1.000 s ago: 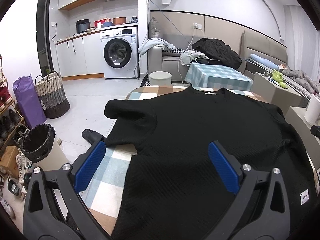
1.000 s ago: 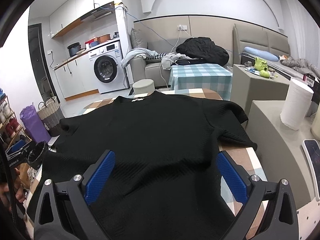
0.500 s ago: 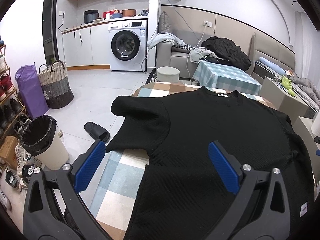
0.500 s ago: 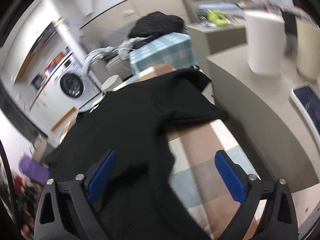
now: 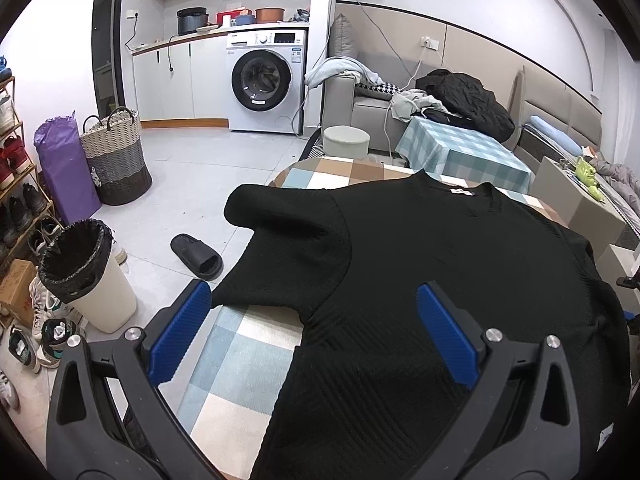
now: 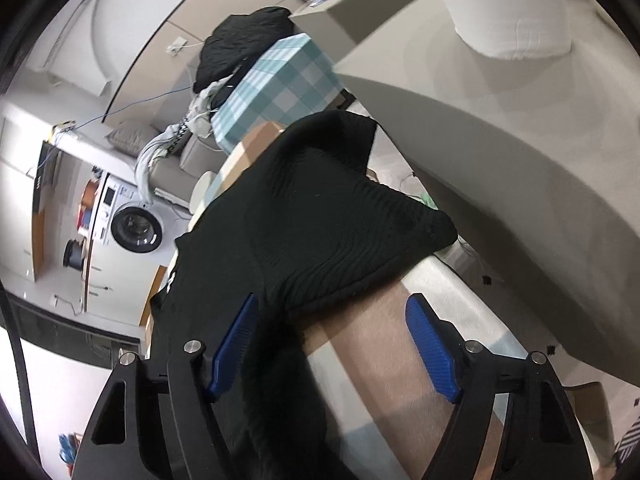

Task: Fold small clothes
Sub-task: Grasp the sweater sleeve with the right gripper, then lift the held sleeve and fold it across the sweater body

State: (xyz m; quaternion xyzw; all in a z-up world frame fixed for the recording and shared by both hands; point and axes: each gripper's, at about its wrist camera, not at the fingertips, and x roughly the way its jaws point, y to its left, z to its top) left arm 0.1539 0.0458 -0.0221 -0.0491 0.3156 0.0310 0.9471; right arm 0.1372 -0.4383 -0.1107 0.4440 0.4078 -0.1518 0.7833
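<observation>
A black short-sleeved knit top [image 5: 440, 280] lies spread flat on a checked tablecloth [image 5: 240, 344], collar at the far side. My left gripper [image 5: 316, 332] is open and empty, hovering over the top's left armpit, near its left sleeve [image 5: 288, 224]. My right gripper [image 6: 332, 344] is open and empty, rolled to one side, hovering over the top's right side edge just below the right sleeve [image 6: 340, 216]. The tablecloth [image 6: 380, 360] shows bare between its fingers.
A grey counter [image 6: 520, 152] with a white paper roll [image 6: 504, 4] stands close to the table's right side. A bin [image 5: 84, 272], a slipper [image 5: 196, 256] and a basket [image 5: 116, 160] are on the floor at left. A sofa [image 5: 400, 100] is behind.
My right gripper has swung right and rolled over, from above the top's middle to its right sleeve edge. My left gripper has shifted left toward the left sleeve. Both stay open.
</observation>
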